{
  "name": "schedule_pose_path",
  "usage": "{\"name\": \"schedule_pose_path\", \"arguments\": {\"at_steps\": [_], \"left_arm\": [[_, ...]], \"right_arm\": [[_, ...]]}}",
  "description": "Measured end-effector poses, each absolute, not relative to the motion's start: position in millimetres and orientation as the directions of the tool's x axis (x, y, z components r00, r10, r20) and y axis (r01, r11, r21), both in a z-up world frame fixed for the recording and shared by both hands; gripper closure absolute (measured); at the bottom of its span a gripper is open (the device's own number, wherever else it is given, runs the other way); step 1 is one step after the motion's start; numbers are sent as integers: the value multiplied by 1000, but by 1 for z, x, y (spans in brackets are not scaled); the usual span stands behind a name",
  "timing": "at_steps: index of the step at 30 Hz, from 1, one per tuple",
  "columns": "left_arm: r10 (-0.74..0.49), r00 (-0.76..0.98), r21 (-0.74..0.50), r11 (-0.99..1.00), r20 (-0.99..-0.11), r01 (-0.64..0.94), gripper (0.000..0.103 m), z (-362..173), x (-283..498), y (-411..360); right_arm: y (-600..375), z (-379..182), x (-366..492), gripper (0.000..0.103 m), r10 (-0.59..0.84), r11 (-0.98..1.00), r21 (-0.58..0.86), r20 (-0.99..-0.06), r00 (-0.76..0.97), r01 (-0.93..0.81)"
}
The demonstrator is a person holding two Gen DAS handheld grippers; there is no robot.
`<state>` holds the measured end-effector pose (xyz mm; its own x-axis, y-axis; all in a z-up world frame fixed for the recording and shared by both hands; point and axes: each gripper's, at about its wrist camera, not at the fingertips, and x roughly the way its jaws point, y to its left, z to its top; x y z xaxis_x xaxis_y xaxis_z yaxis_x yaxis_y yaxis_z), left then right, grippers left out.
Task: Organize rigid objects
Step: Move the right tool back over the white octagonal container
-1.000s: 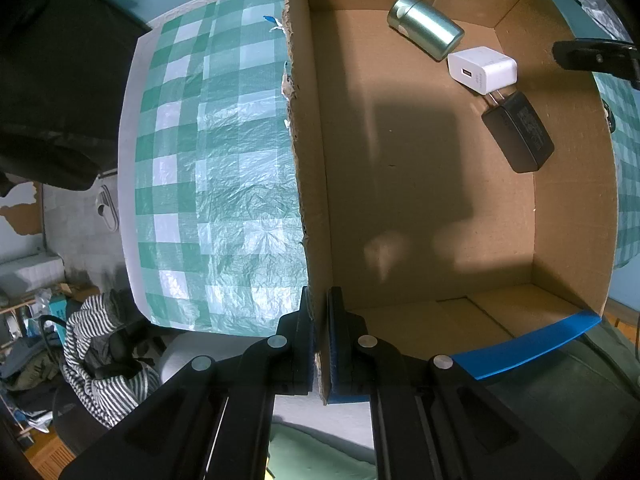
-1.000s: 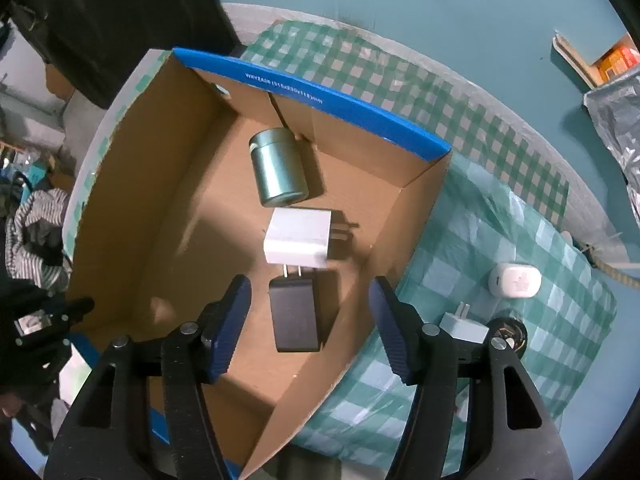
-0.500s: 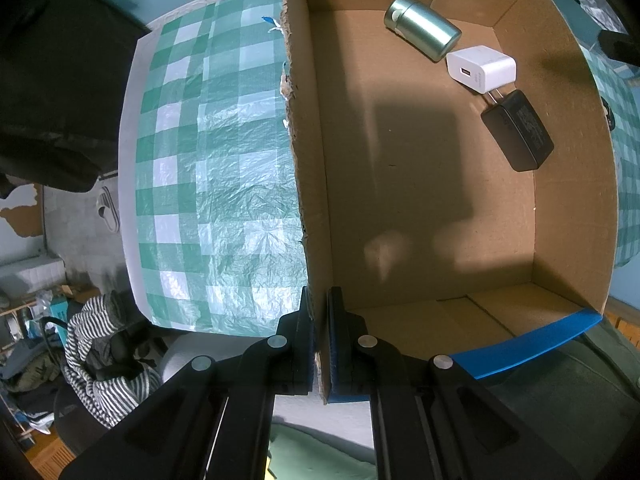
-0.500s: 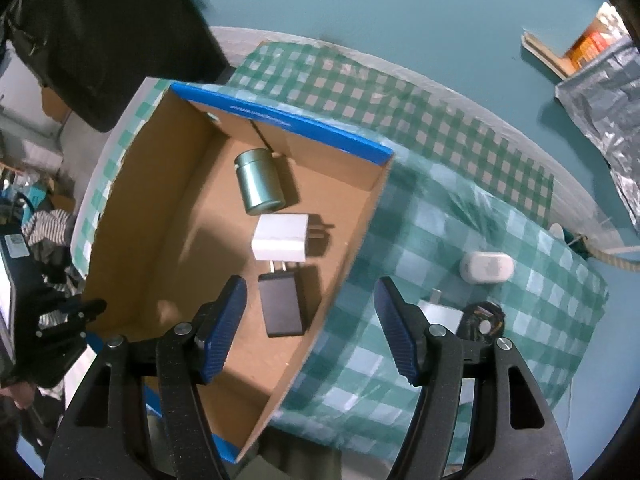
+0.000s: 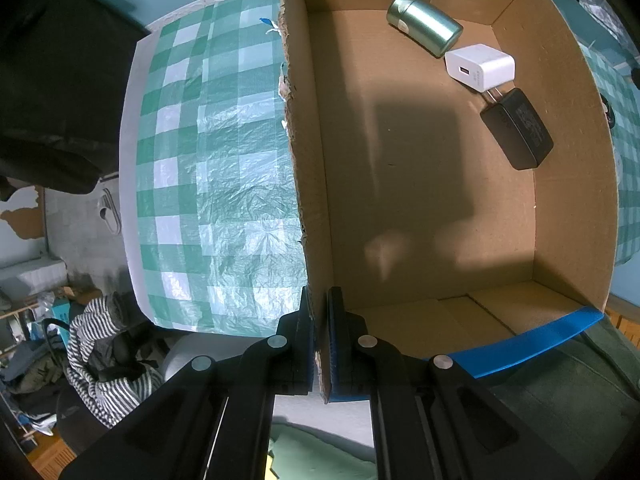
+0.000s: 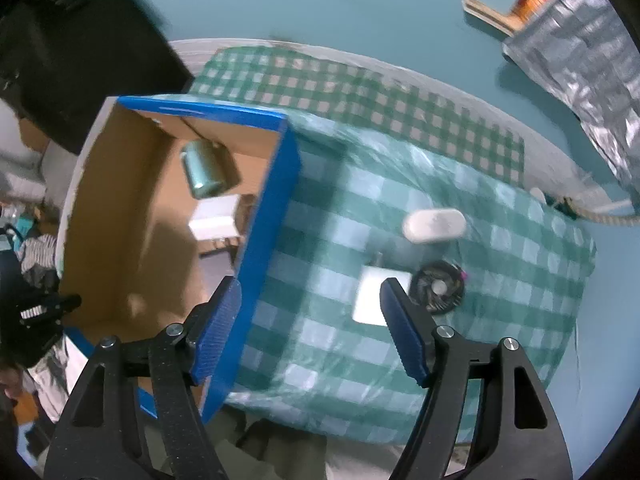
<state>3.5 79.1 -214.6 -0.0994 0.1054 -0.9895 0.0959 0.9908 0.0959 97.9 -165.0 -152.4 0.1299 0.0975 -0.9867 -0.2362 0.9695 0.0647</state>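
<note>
Cardboard is sitting pinched between my left gripper (image 5: pixel 319 344)'s blue pads: I am clamping the near end of the box (image 5: pixel 308 184)'s ragged side wall, one finger outside over the checked tablecloth (image 5: pixel 216 176) and one inside over the box floor. Inside the box, toward its far corner, a green metal canister (image 5: pixel 424 24) is lying on its side. Just beside it a white charger (image 5: pixel 480 67) is resting flat, its prongs pointing toward a black adapter (image 5: pixel 518 130) that is lying right against them, close to the far side wall. The rest of the box floor is showing only shadow.

My right gripper (image 6: pixel 312 326) is hanging with its fingers spread wide and nothing between them, above the tablecloth (image 6: pixel 328 248) just outside the box's blue-edged wall (image 6: pixel 272 216). Its left finger is showing over that blue edge; its right finger is overlapping a white square plug (image 6: pixel 374 294) lying on the cloth. Touching or just beside that plug, a small black round fan (image 6: pixel 438 286) is lying flat. A white oval case (image 6: pixel 434 225) is sitting a little farther off on the cloth, apart from both. This view is blurred, so finer detail on these three is not readable. From this side the canister (image 6: pixel 202 170) and the white charger (image 6: pixel 216 220) are also showing inside the box.
</note>
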Motion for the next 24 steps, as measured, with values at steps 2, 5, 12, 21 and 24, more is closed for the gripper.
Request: {"name": "schedule_pose_path", "arguments": {"at_steps": [2,5,12,21,24], "left_arm": [[106,-99,96,991,-989,95,97,-214,4,78],[105,-100,96,991,-989,94,97,-213,4,79],[107,-101,98,991,-989,93,97,-213,4,79],[114,-101,105,990,-988,93,97,-214,3,79],[114,-102,105,991,-988,88,97,-214,3,78]], "right_arm": [[-177,-155,96,30,95,974,66,-987,127,-216],[-197,-159,91,28,91,981,68,-988,121,-182],[-255,-188,80,26,53,996,47,-996,73,-78],[-307,-236,70,25,37,999,37,-999,-34,2],[-310,-249,68,25,40,999,39,-998,-55,7]]}}
